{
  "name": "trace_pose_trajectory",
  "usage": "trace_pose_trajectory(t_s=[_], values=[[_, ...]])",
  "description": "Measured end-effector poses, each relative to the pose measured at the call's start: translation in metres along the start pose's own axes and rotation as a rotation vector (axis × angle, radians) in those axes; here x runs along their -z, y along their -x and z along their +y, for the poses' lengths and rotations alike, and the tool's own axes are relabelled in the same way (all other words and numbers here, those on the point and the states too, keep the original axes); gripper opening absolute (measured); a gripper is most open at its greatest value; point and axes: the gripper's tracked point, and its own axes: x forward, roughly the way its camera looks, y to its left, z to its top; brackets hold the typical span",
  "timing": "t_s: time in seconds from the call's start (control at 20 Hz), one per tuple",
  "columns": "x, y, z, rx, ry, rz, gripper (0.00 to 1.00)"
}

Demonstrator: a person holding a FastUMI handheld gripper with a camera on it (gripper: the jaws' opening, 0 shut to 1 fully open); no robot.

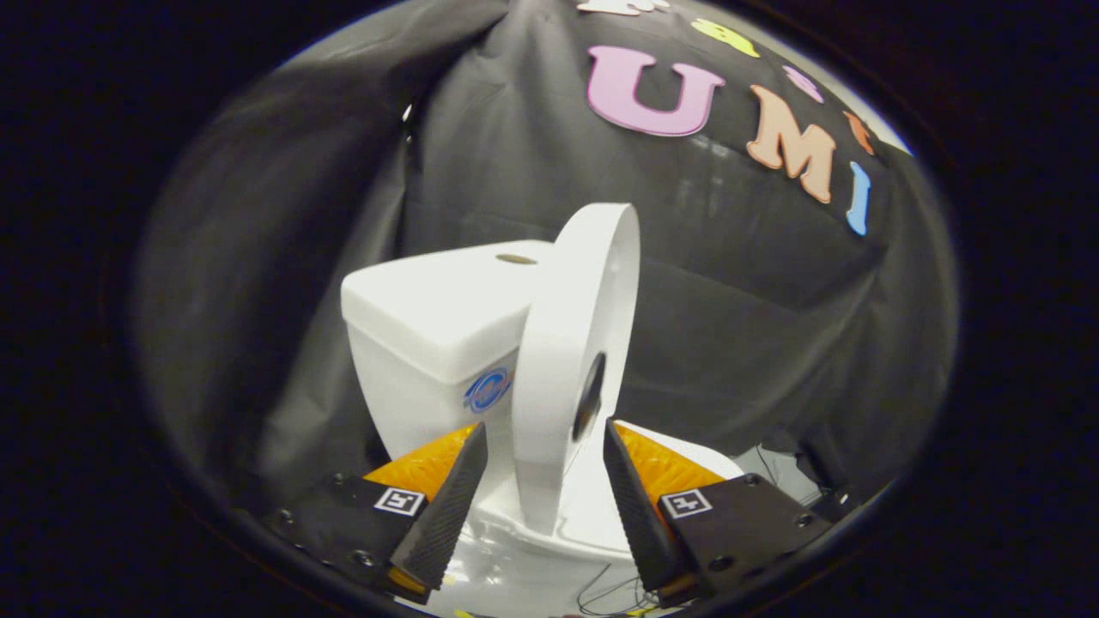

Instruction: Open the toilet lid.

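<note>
Black cloth wall (755,343) hangs behind everything, well beyond the jaws. Toilet (549,524) sits right under and ahead of the jaws; its rim shows between them. Tank (429,343) is beyond the left finger, slightly tilted in this view, with a small round button (516,258) on top and a blue round sticker (488,390) on its front face. Lid (575,343) is raised, standing near upright and seen edge-on, top leaning against the tank. Its lower part sits between the two fingers, just ahead of the tips. Dark oval patch (590,396) on the lid's right face. Jaws (545,442) spread wide, one finger each side of the lid, neither clearly touching it. Thin wires (614,592) lie below the right finger.
</note>
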Motion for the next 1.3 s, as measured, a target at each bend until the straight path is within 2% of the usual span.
trace_pose_trajectory(t_s=[0.15, 0.3, 0.5, 0.6, 0.8, 1.05, 1.15, 1.3], values=[[0.013, 0.005, 0.01, -0.022, 0.047, 0.016, 0.85], [0.02, 0.012, 0.013, -0.039, 0.03, 0.024, 0.85], [0.015, 0.034, 0.0, -0.055, 0.022, -0.021, 0.9], [0.014, 0.049, -0.009, -0.082, 0.021, -0.044, 0.92], [0.01, 0.071, -0.017, -0.184, -0.071, -0.099, 0.98], [0.002, 0.098, -0.066, -0.19, -0.154, -0.172, 0.98], [-0.003, 0.108, -0.076, -0.238, -0.211, -0.232, 0.98], [0.008, 0.117, -0.121, -0.205, -0.244, -0.254, 0.98]])
